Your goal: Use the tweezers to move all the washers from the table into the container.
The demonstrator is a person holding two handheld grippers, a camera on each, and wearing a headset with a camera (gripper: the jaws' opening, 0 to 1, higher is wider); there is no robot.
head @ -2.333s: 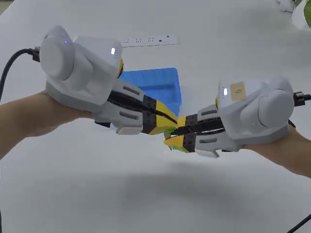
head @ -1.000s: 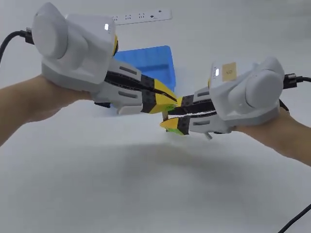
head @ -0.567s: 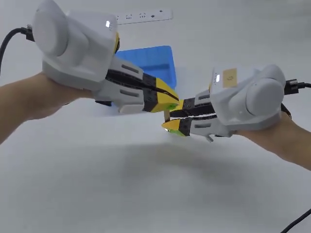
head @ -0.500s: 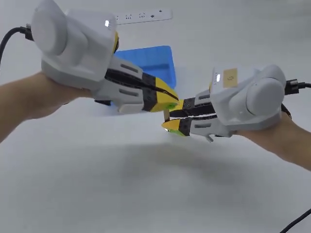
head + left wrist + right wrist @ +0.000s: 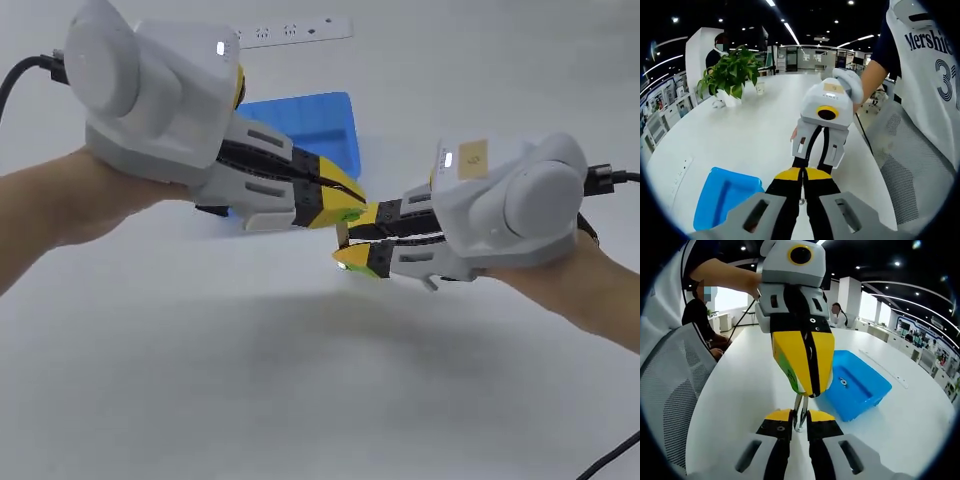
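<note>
My right gripper (image 5: pixel 345 256) points left with its yellow-tipped jaws shut on thin silver tweezers (image 5: pixel 342 238), which stand between the jaws (image 5: pixel 799 421) in the right gripper view. My left gripper (image 5: pixel 350 204) points right, just above, also shut; its tips (image 5: pixel 807 391) meet the tweezers' upper end. The two grippers are tip to tip over the white table. Behind them lies the blue container (image 5: pixel 322 125), with one washer (image 5: pixel 842 381) on its floor. In the left gripper view the container (image 5: pixel 722 195) is low on the left. Washers on the table are hidden.
A white power strip (image 5: pixel 290 32) lies beyond the container. A black cable (image 5: pixel 18 88) trails from the left gripper. A potted plant (image 5: pixel 730 75) stands far off on the table. Mesh chairs (image 5: pixel 670 390) and seated people line the table's edge.
Almost nothing since a second ago: both grippers stay tip to tip on the tweezers. Since the oldest frame the head camera has shifted and the grippers sit slightly higher.
</note>
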